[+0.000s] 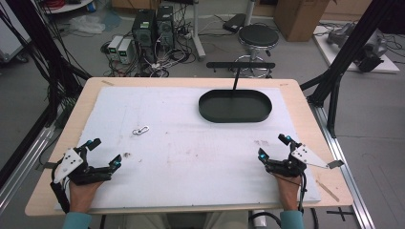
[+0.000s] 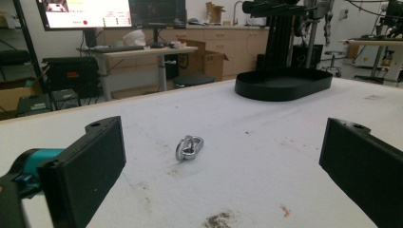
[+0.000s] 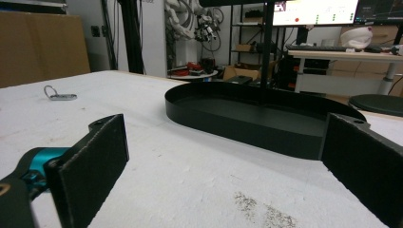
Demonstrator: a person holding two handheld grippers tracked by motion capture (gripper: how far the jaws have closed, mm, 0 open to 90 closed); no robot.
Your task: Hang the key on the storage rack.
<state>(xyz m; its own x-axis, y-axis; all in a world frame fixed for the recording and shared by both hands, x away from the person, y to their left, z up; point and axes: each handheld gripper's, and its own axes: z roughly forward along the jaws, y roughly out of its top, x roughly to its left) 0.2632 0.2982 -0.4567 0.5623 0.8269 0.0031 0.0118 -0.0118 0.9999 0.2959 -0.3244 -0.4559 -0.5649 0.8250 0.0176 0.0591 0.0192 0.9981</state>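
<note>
1. On the bench (image 1: 296, 102), a white mat carries a black oval tray (image 1: 235, 106) at the far right, rigid and empty.
2. Near the bench's front edge, the left tongs (image 1: 104, 152) and right tongs (image 1: 272, 147) rest spread wide, pinching nothing.
3. Left of centre lies a small metal clip (image 1: 141, 130), well apart from the tray: probably light, stiff and slippery, best pinched across its flat sides.

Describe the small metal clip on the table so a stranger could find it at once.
Start at the white foam sheet covering the wooden table, then look left of the black oval tray, toward the left gripper. There lies the small silver metal clip, apart from everything else. It is the one shiny, looped item on the sheet.
</note>
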